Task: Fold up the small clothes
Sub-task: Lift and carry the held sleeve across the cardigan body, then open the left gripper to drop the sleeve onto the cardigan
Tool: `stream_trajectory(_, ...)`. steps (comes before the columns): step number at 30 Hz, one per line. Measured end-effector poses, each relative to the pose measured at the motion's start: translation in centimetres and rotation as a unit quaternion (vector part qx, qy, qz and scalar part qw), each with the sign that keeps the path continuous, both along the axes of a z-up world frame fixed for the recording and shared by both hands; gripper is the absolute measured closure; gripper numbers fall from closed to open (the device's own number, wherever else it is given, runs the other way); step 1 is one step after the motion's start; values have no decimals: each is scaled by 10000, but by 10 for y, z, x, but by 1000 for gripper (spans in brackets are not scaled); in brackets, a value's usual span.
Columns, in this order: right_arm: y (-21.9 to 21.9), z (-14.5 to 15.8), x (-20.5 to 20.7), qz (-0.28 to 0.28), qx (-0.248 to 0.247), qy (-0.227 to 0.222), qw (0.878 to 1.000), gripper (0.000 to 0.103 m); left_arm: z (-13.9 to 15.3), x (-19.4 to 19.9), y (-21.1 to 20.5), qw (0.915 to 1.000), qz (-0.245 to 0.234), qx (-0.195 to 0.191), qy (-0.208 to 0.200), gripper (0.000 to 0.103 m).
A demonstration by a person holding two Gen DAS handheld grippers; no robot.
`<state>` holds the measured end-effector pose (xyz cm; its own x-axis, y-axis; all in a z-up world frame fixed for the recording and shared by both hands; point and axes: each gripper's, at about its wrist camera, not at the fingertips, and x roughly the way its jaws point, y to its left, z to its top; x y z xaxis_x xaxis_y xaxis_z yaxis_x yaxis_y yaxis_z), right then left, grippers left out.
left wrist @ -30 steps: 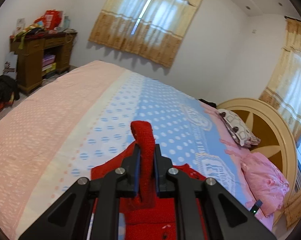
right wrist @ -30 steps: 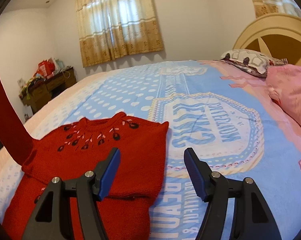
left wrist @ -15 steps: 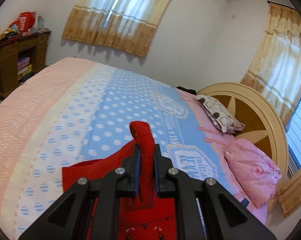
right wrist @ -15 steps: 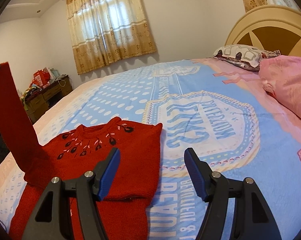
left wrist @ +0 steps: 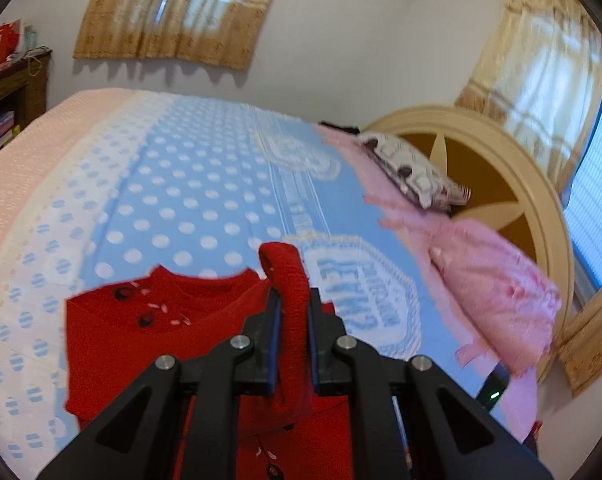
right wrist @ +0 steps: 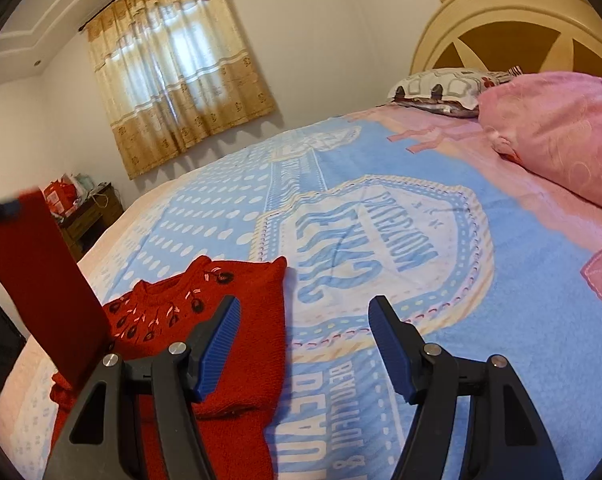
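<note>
The red sweater [right wrist: 237,344] lies face up on the bedspread [right wrist: 481,340], its right side apparently already folded in; the left gripper [left wrist: 292,334] is clamped on the sleeve cuff [left wrist: 289,280], held lifted over the body (mid-fold, I judge). The right gripper [right wrist: 301,344] hovers with fingers apart, empty; laying this sleeve down and folding the hem up look left.

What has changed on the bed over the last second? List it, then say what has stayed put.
The left gripper, shut on the red sleeve, has carried it across over the sweater toward the pillow side; in the right wrist view the raised sleeve stands closer to the collar. Nothing was taken or let go. The right gripper stays open and empty over the sweater's edge, and the sweater's body still lies flat on the bedspread.
</note>
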<state>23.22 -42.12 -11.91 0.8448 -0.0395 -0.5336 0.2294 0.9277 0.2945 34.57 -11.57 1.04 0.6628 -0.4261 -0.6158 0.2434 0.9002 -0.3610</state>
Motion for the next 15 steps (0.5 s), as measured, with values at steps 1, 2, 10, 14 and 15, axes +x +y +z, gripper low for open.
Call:
stream_trajectory(1,-1,0,0,-10,1,2,10000,36,-8,1,-8,9999,-41,82,54,91)
stream_trajectory(2,-1,0,0,-23,2,7,10000,36,-18,4,-15,9998,-83,140,120,91)
stream_trajectory(10,-2,-5,3,-24,35,93,9999,36,-89,10,-65,9934,-683,730,567,80)
stream_trajectory(14,-2,-8,5,16,44,143,9999,36,-92,2,-65,9911,-986,610,650,73)
stream_trajectory(15,-1,-9,5,39,56,146,9999,36,-89,-1,-61,9915,-989,629,565,64)
